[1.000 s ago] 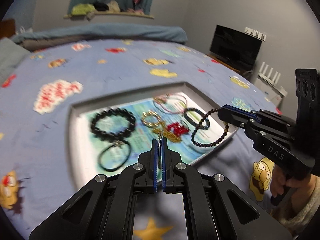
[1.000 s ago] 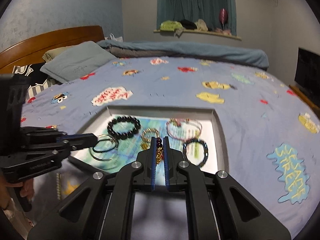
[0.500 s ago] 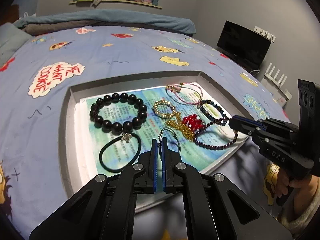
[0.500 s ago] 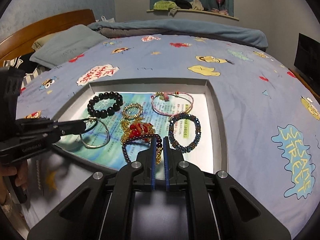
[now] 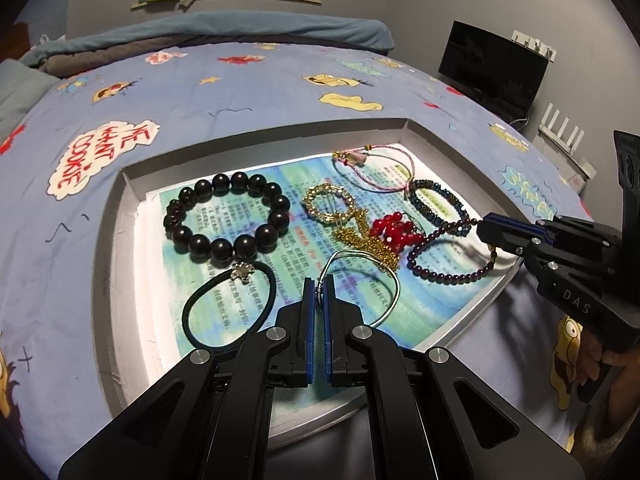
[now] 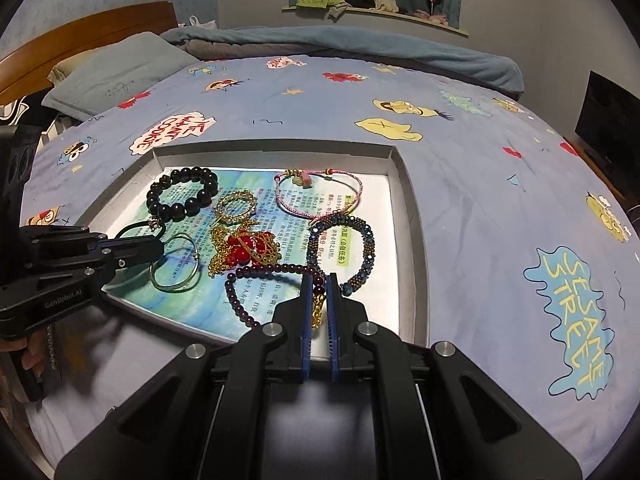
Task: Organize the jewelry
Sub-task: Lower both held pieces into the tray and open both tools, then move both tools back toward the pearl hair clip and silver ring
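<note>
Headboard (image 6: pixel 80 36), pillow (image 6: pixel 116 76): right wrist view only; router (image 5: pixel 562 136): left.

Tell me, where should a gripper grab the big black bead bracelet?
Probably the far arc of the big black bead bracelet, from above, with one finger inside the ring and one outside. It lies flat in the tray, and that arc is clear; the near arc touches the black hair tie.

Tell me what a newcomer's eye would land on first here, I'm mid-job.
Probably the lit grey tray on the cartoon bedspread, strewn with bracelets. Next the two grippers at its near edge: the left gripper shut on a thin silver bangle, the right gripper shut on a dark purple bead bracelet. The red bead and gold chain tangle lies mid-tray.
</note>
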Motion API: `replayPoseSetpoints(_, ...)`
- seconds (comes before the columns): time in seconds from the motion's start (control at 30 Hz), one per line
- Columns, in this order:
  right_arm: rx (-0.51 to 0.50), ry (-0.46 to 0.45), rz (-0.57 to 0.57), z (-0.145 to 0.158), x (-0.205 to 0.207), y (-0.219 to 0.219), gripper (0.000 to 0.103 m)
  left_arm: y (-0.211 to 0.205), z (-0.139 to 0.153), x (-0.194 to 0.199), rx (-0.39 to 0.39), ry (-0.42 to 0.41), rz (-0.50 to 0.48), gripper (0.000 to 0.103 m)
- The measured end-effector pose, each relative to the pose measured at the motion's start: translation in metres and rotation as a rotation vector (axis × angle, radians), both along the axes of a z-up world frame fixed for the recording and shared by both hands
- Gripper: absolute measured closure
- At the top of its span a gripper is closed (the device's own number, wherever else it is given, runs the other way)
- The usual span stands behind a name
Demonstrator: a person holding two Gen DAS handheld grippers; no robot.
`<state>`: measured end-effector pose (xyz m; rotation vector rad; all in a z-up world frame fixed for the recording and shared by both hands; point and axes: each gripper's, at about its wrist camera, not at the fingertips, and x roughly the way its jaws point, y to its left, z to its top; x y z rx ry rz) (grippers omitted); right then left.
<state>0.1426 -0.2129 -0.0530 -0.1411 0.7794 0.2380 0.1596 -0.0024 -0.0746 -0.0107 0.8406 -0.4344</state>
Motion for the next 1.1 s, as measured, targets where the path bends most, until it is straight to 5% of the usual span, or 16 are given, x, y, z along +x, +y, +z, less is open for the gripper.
replayPoseSetpoints(0.37, 0.009, -0.003, -0.004, 0.001, 0.000, -0.001, 0.096, -0.002, 0.001, -0.002, 0.035, -0.022, 0.009, 0.098)
replayPoseSetpoints(0.47, 0.015, -0.004, -0.001, 0.001, -0.001, -0.001, 0.094, -0.002, 0.003, -0.004, 0.040, -0.036, 0.013, 0.083)
replayPoseSetpoints(0.8, 0.064, -0.035, -0.003, 0.011, -0.009, -0.006, 0.082, 0.001, 0.013, -0.011, 0.055, -0.080, 0.031, 0.072)
replayPoseSetpoints(1.1, 0.087, -0.060, -0.003, 0.016, -0.016, -0.006, 0.060, 0.005, 0.024, -0.020, 0.073, -0.119, 0.060, 0.057)
